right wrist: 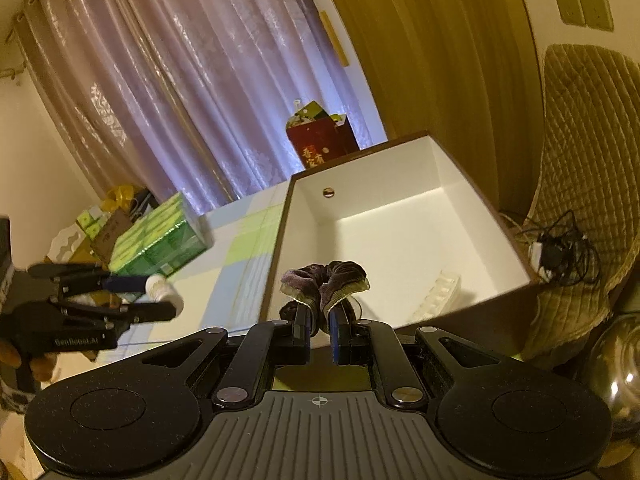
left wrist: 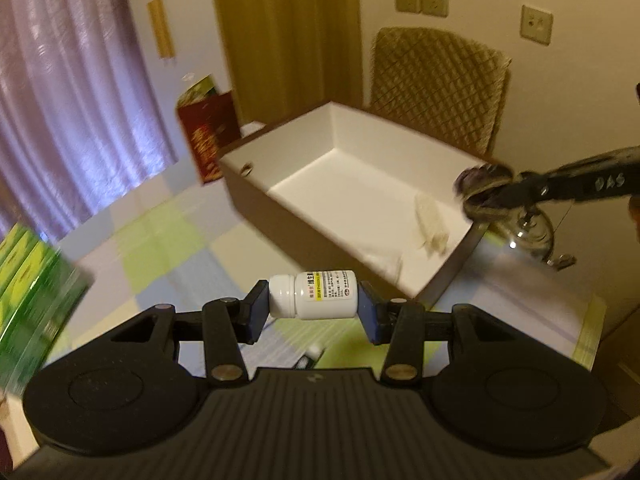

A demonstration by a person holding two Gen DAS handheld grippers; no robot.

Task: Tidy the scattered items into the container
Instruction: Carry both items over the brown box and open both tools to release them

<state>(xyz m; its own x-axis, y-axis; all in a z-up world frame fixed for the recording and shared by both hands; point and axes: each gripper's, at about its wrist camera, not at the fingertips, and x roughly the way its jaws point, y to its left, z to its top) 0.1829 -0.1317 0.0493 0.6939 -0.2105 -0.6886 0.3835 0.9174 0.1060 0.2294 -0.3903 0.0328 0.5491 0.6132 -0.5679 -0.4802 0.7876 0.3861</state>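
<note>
The left gripper [left wrist: 313, 307] is clamping a small white plastic pill bottle with a ribbed cap and a printed label [left wrist: 313, 294]. Its jaws are closed onto the bottle's two ends, with the bottle lying sideways between the blue pads, cap toward the left pad. The bottle is hanging above the pastel checked tablecloth [left wrist: 160, 248], short of the container.

The right gripper [right wrist: 319, 332] is pinching a dark purple velvet scrunchie [right wrist: 325, 280]. Its jaws are nearly closed, with the fabric bunching above and between the fingertips. The scrunchie is hovering at the near rim of the container, just over its edge.

Directly ahead of both sets of jaws, a large rectangular box with a brown outside and a white inside [left wrist: 248, 184] is sitting on the table. Inside it, a pale ridged plastic piece [right wrist: 438, 294] is lying against the near right wall.

Left of the left jaws, a green shrink-wrapped multipack of cartons [left wrist: 32, 280] is standing on the cloth. Beyond the box, a red carton with gold lettering [right wrist: 320, 146] is standing before purple curtains [right wrist: 168, 80]. Right of the box, a quilted beige chair back [left wrist: 440, 80] is facing the table.
</note>
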